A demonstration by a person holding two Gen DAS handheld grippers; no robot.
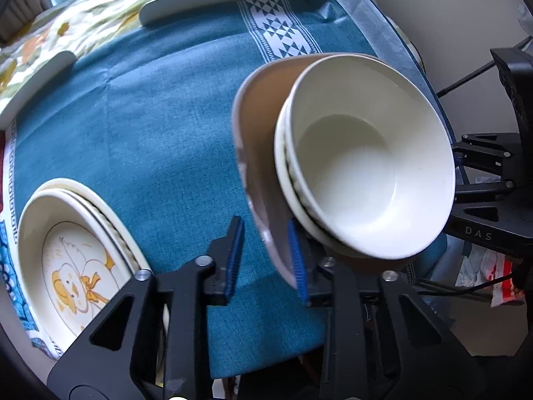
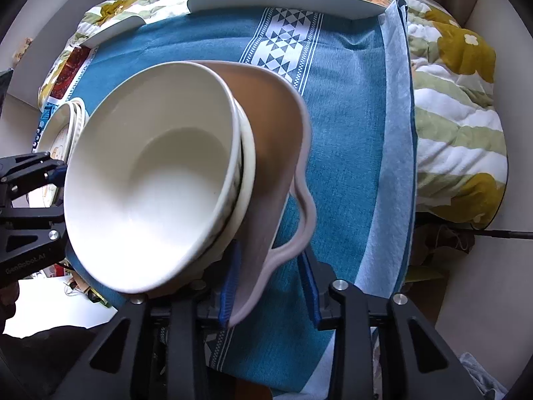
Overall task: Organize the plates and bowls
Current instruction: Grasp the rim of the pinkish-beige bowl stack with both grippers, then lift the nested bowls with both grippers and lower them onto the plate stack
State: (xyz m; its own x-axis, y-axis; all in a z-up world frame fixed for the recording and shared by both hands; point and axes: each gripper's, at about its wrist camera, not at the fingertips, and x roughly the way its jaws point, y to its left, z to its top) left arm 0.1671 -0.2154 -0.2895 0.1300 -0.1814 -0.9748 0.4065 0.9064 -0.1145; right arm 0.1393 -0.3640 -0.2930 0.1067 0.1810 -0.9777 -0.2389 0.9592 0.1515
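Two black grippers with blue pads reach down over a teal cloth from opposite sides of a brown dish with a wavy handle rim. White bowls are stacked inside the dish.

The left gripper straddles the dish's rim: one pad touches it, the other stands clear, so its jaws are still spread.

The right gripper straddles the opposite handle the same way.

A stack of plates with a yellow chick drawing sits at the cloth's left edge.
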